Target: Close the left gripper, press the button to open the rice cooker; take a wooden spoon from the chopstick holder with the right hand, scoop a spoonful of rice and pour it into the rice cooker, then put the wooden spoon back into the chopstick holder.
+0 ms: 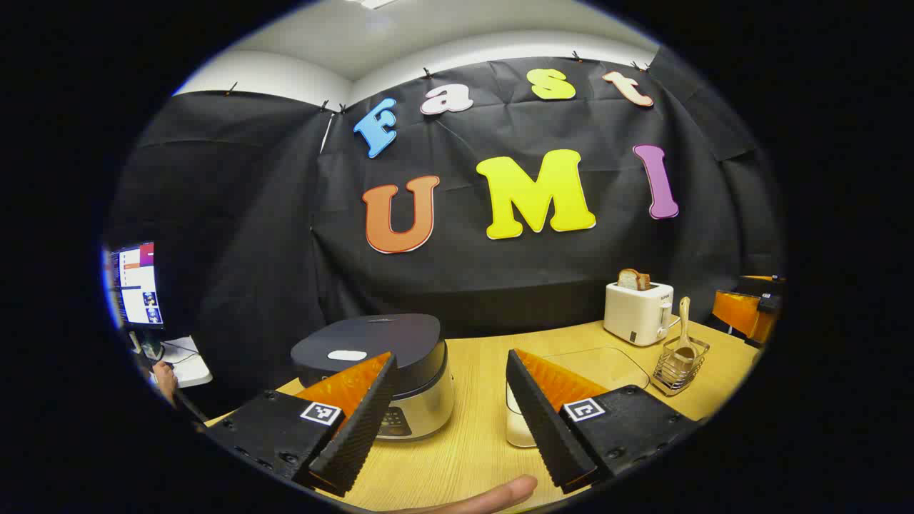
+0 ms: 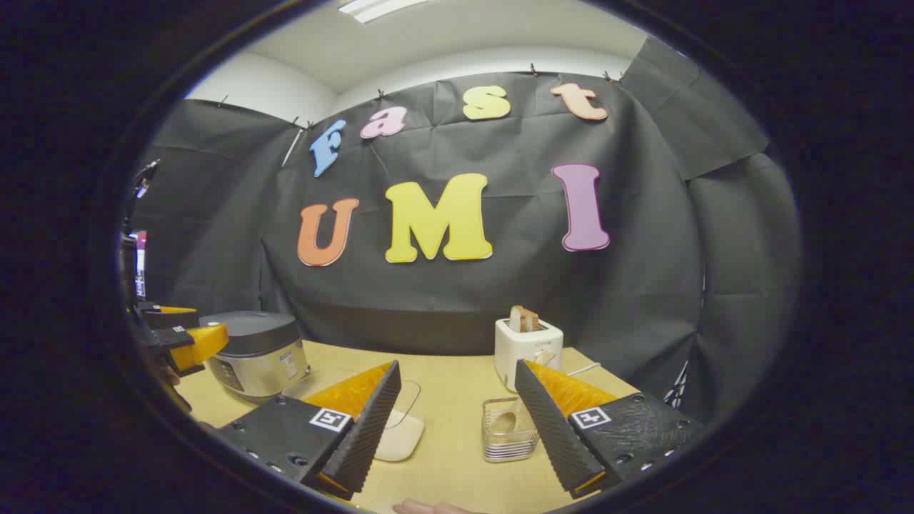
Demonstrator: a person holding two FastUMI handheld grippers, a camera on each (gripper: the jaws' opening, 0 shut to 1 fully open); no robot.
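Both my claws spread, holding nothing: left claw [image 1: 450, 421], right claw [image 2: 457, 428]. Wooden spoon [image 1: 685, 335] upright in chopstick holder [image 1: 680, 368], handle up. Rice cooker [image 1: 389, 371] lid down.

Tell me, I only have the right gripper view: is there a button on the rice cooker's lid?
Observer: Yes, the left gripper view shows a white oval button on the closed lid of the rice cooker.
Operator: Is the left gripper ready to press it?
Observer: Not yet. The left gripper is open, fingers wide apart, short of the cooker.
Operator: Where is the wooden spoon's handle?
Observer: The wooden spoon stands in the wire holder, handle up, beside the toaster.
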